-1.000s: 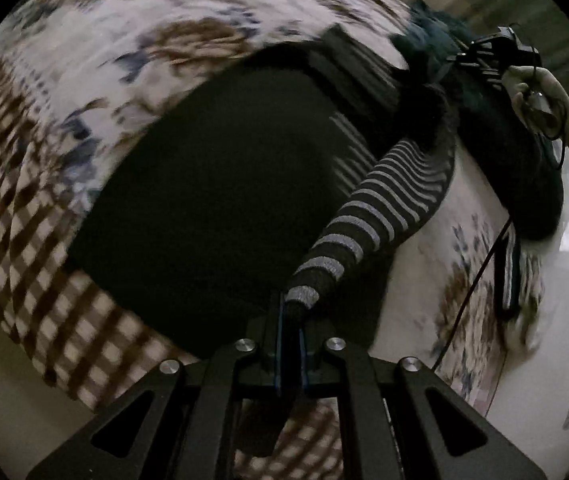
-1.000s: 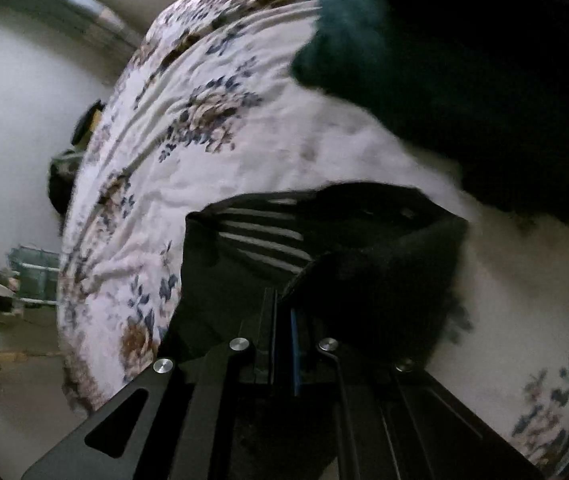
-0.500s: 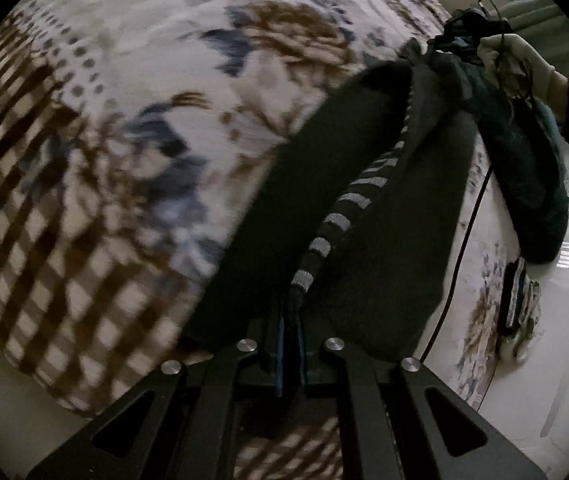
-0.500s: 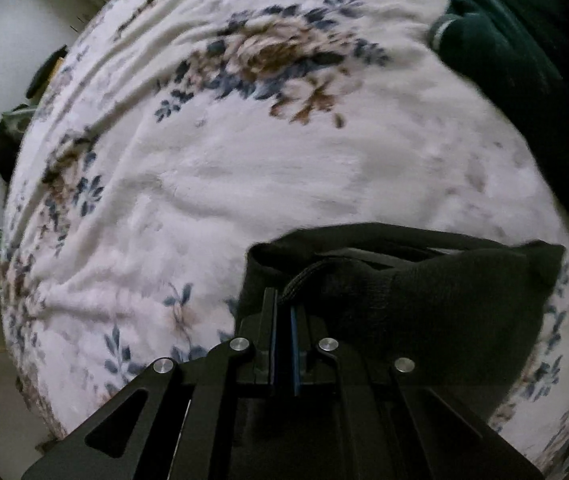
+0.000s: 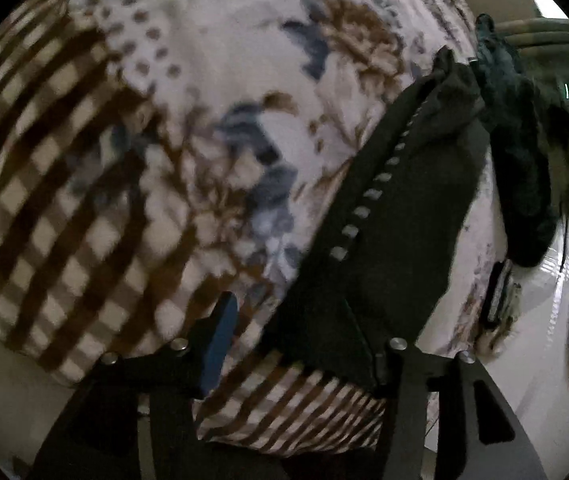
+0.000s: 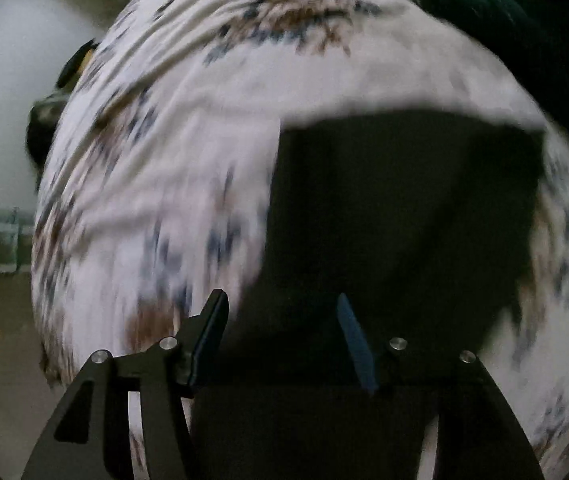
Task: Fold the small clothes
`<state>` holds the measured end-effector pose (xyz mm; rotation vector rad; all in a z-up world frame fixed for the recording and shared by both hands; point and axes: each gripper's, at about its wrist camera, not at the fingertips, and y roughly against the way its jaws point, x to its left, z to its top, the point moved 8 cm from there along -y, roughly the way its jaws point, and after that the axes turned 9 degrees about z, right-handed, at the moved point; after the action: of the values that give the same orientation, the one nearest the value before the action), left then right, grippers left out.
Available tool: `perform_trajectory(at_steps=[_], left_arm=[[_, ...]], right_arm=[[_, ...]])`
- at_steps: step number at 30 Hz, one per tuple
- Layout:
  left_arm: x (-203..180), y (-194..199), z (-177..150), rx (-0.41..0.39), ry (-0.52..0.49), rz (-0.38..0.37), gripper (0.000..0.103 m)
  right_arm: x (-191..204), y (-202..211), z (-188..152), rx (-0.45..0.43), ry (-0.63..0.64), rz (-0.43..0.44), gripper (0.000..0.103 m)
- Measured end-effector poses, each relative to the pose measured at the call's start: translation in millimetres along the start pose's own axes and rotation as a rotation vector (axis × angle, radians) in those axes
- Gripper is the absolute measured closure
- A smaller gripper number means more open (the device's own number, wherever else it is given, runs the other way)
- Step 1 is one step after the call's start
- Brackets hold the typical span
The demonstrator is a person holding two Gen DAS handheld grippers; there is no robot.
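The garment [image 5: 416, 200] is a dark, matte knit piece lying flat on the blanket [image 5: 212, 92]. It forms a long folded slab with one row of pale stripe ends along the fold edge. Its far end is bunched into a short peak.

In the right wrist view the garment [image 6: 404, 200] reads as a near-rectangular black patch; that frame is motion-blurred and shows no weave.

The left gripper [image 5: 304, 340] has just been opening. Its jaws stand apart over the garment's near corner, and the pads do not press on it.

The right gripper [image 6: 284, 332] has also just been opening. Its jaws stand apart above the garment's near edge, with nothing clamped.

The blanket is plush fleece, white with brown and blue flowers and a brown check border. A teal fuzzy cloth [image 5: 524, 184] lies just beyond the garment. A pale glossy floor [image 5: 536, 344] lies beside the bed.
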<state>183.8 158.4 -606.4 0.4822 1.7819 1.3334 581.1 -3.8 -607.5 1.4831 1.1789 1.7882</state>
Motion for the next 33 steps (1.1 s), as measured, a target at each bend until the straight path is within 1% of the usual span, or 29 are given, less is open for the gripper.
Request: perform_trajectory(at_steps=[3,4,5,6,7,8,9,10,11,12,13,14,15,16,17,18,20,21,22,23,24,25,26,28,29,30,31,33], left_arm=[[-21.5,-4.4,13.3,-0.017,-0.087,0.012,0.052],[-28.8,-8.5,15.9,-0.017,-0.11,0.014,0.052],[-37.7,-16.7,17.9,-0.01,-0.138,0.02,0.052],[-46.0,-24.2,17.6,0.004,-0.158,0.0,0.052],[-53.8,-32.8,17.0,0.027,-0.167,-0.039,0.052],[-57.6,-43.2,16.0,0.043,-0.167,-0.04,0.052],[-58.7,-52.3,16.2,0.048,-0.168,-0.018,0.052],[-58.3,-58.9,14.2,0.051,-0.179,-0.009,0.055],[-56.8,-63.7,13.1,0.036,-0.193,0.023,0.059],[-55.5,-64.6,13.0,0.008,-0.213,0.057,0.088],[-53.7,-64.5,12.2,-0.014,-0.243,0.098,0.097],[-51.0,-60.8,11.1,-0.047,-0.275,0.132,0.097],[-47.9,-55.8,11.1,-0.071,-0.284,0.151,0.097],[-42.0,-49.9,10.7,-0.083,-0.284,0.17,0.097],[-37.3,-49.3,9.4,-0.07,-0.284,0.168,0.097],[-31.5,-50.2,8.2,-0.05,-0.286,0.172,0.097],[-23.7,-54.6,8.2,0.007,-0.3,0.165,0.096],[-26.8,-53.8,8.9,0.042,-0.311,0.158,0.093],[-34.5,-49.4,12.1,0.091,-0.327,0.139,0.093],[-39.7,-40.6,16.6,0.119,-0.337,0.12,0.092],[-46.5,-31.8,22.4,0.127,-0.352,0.114,0.086],[-54.1,-20.3,31.0,0.117,-0.369,0.106,0.08],[-66.2,-5.4,45.4,0.097,-0.384,0.074,0.078],[-85.2,11.3,76.5,0.056,-0.395,0.037,0.075],[-103.2,17.4,103.4,0.022,-0.399,0.003,0.072],[-118.9,17.9,124.7,0.001,-0.406,-0.029,0.057],[-140.6,15.0,156.2,-0.038,-0.417,-0.044,0.046],[-180.9,3.3,205.9,-0.102,-0.443,-0.082,0.046]], right_arm=[[-19.9,1.3,-100.6,0.054,-0.065,0.002,0.044],[-30.4,-4.7,-139.5,0.083,-0.101,-0.013,0.044],[-38.2,-10.6,-170.4,0.102,-0.134,-0.011,0.044],[-45.8,-19.5,-203.7,0.117,-0.179,0.007,0.044],[-53.9,-32.0,-240.5,0.144,-0.23,0.026,0.044],[-59.4,-44.5,-269.9,0.173,-0.28,0.041,0.044],[-64.3,-58.4,-300.0,0.195,-0.334,0.067,0.044],[-67.2,-71.9,-327.1,0.216,-0.39,0.103,0.044],[-68.6,-82.9,-349.0,0.229,-0.441,0.137,0.044],[-67.4,-91.2,-366.5,0.218,-0.482,0.177,0.044],[-64.9,-93.7,-376.3,0.176,-0.496,0.203,0.048],[-62.2,-93.0,-380.7,0.134,-0.476,0.202,0.073],[-56.7,-91.6,-382.4,0.107,-0.432,0.19,0.089],[-50.5,-89.8,-384.2,0.094,-0.379,0.17,0.092],[-47.3,-87.0,-384.4,0.083,-0.342,0.145,0.093],[-46.0,-84.5,-385.3,0.079,-0.317,0.129,0.093],[-48.6,-82.7,-383.7,0.102,-0.314,0.12,0.093],[-50.1,-82.8,-384.1,0.119,-0.323,0.128,0.093],[-49.8,-81.7,-381.1,0.147,-0.326,0.135,0.092],[-49.1,-78.8,-377.9,0.18,-0.344,0.153,0.087],[-48.8,-76.8,-374.2,0.2,-0.357,0.167,0.083],[-48.6,-70.3,-367.0,0.216,-0.372,0.172,0.073],[-50.3,-57.0,-356.4,0.2,-0.38,0.158,0.065],[-60.6,-25.5,-326.1,0.11,-0.403,0.132,0.063],[-66.8,-13.4,-311.1,0.07,-0.422,0.127,0.061],[-72.5,-2.9,-290.7,0.023,-0.448,0.128,0.06],[-81.5,8.1,-266.4,-0.034,-0.469,0.137,0.059],[-100.8,22.1,-221.6,-0.119,-0.471,0.11,0.058]])
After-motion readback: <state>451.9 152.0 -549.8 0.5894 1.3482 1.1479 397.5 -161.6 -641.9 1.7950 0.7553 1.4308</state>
